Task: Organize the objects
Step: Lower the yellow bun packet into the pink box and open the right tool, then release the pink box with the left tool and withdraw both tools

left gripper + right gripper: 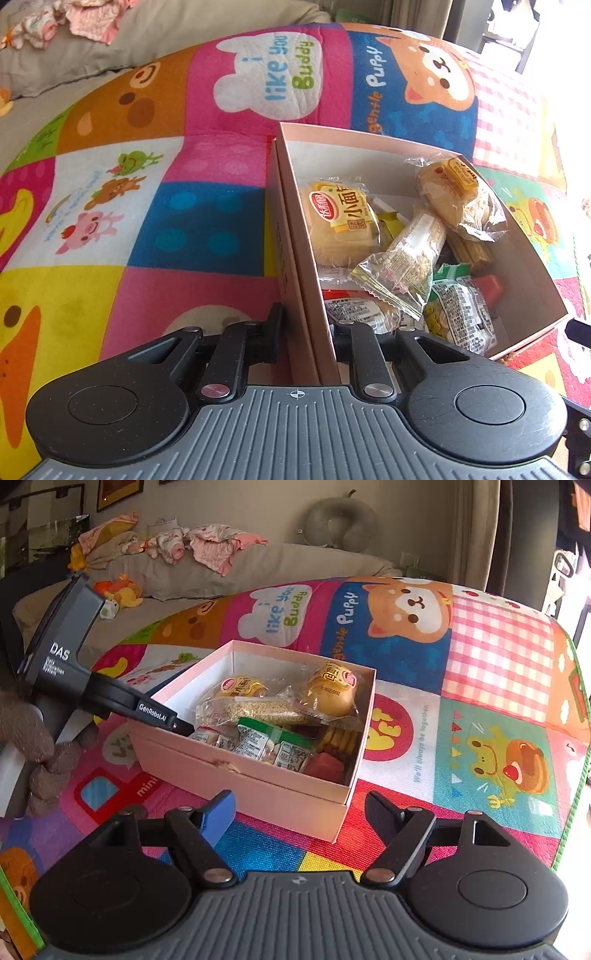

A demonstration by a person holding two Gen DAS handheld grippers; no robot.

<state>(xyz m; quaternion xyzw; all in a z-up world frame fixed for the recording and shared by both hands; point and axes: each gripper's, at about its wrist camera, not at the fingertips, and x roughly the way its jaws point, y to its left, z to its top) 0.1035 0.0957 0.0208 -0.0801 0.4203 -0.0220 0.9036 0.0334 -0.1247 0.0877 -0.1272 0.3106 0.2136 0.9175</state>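
Pink open box (236, 782) holds wrapped snacks (258, 709) on colourful mat (498, 672).

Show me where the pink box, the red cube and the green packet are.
pink box (236, 786), right wrist view, on its front outer wall.
red cube (324, 767), right wrist view, on its top face.
green packet (275, 734), right wrist view, on its green upper edge.

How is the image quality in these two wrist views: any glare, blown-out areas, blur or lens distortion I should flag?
Left wrist view: sharp; strong fisheye bends the play mat into a dome; right edge blown out by daylight; the box casts a shadow on the mat. Right wrist view: also sharp, same bulging; window side at far right overexposed, upper-left corner dim; snack wrappers show mild glare.
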